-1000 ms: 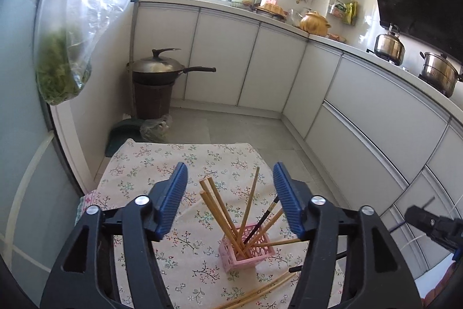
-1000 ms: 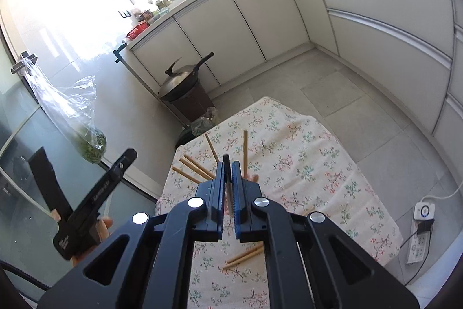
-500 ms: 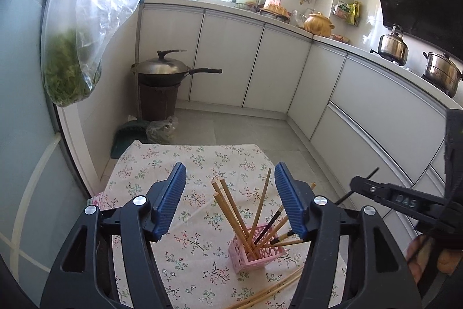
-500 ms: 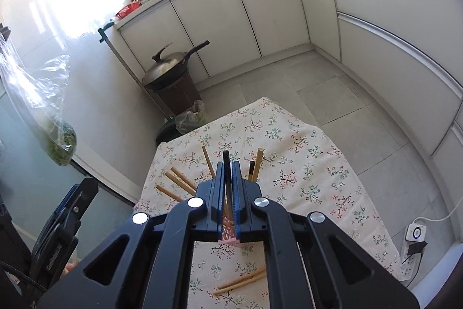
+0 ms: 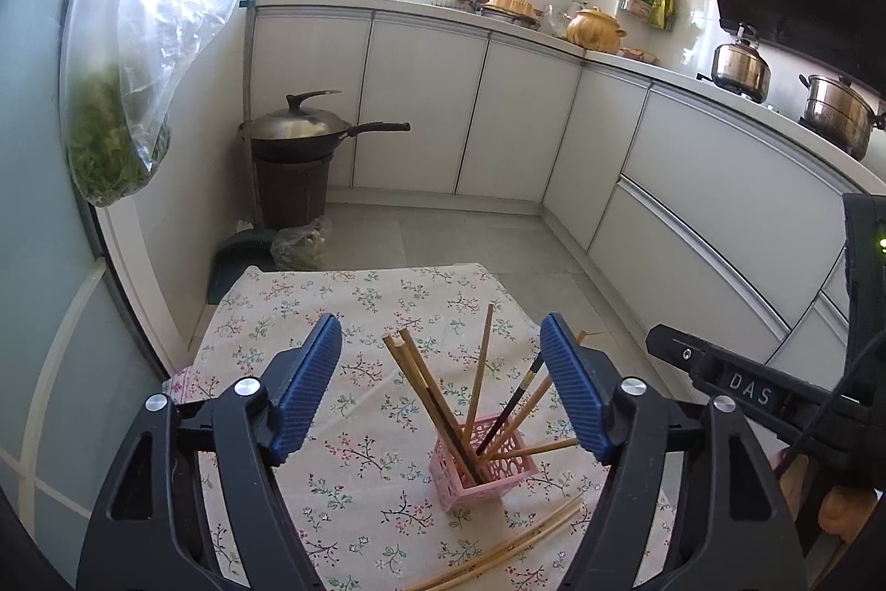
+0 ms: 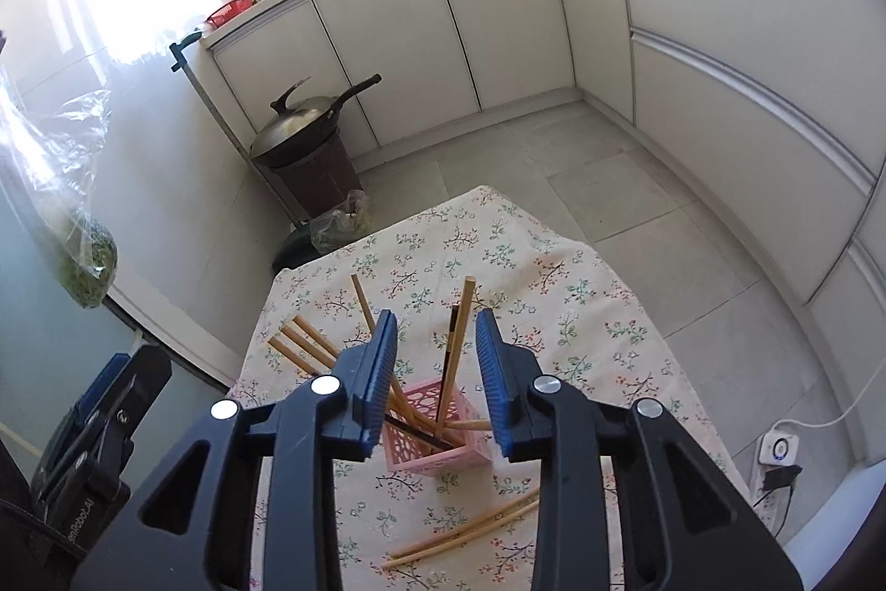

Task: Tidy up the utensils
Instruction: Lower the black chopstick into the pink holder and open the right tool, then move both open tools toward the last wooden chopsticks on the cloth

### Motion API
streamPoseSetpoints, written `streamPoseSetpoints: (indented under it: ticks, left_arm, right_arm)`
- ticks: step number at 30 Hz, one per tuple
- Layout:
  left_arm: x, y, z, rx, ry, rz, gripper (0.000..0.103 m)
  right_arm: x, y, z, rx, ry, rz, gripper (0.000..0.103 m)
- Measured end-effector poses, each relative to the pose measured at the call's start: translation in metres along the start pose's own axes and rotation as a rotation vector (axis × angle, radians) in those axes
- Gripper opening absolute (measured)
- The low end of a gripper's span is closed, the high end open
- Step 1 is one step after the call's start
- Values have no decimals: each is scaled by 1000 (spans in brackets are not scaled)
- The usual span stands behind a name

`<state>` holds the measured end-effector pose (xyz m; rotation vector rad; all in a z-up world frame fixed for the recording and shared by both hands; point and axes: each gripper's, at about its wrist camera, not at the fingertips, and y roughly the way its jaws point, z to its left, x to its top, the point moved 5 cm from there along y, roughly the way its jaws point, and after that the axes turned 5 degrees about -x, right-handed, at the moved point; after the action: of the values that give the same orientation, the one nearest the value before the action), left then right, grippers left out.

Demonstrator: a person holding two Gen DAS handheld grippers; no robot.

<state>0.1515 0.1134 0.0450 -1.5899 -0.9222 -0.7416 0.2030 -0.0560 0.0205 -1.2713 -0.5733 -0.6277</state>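
A pink lattice basket stands on the flowered tablecloth and holds several wooden chopsticks and a dark one. My right gripper hovers just above the basket. Its jaws are opening, with the dark chopstick upright between them and touching neither pad. My left gripper is open and still widening, a little back from the basket, nothing between its fingers. Two loose wooden chopsticks lie on the cloth in front of the basket.
A lidded wok sits on a brown bin beyond the table's far edge. A bag of greens hangs at the left. White cabinets curve round the right. A power strip lies on the floor by the table's right edge.
My right gripper carried the dark chopstick over the basket, then its shut jaws parted and left the chopstick standing in it. My left jaws spread a little wider.
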Motion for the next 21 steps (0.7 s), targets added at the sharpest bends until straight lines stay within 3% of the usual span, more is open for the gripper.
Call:
streamPoseSetpoints:
  ticks: [8, 21]
  left_arm:
    - [-3, -3, -11, 17, 46, -9, 83]
    - [-15, -5, -19, 40, 95, 10, 96]
  right_arm:
    - [-8, -16, -5, -40, -34, -43, 42]
    - [-28, -35, -35, -89, 14, -89, 75]
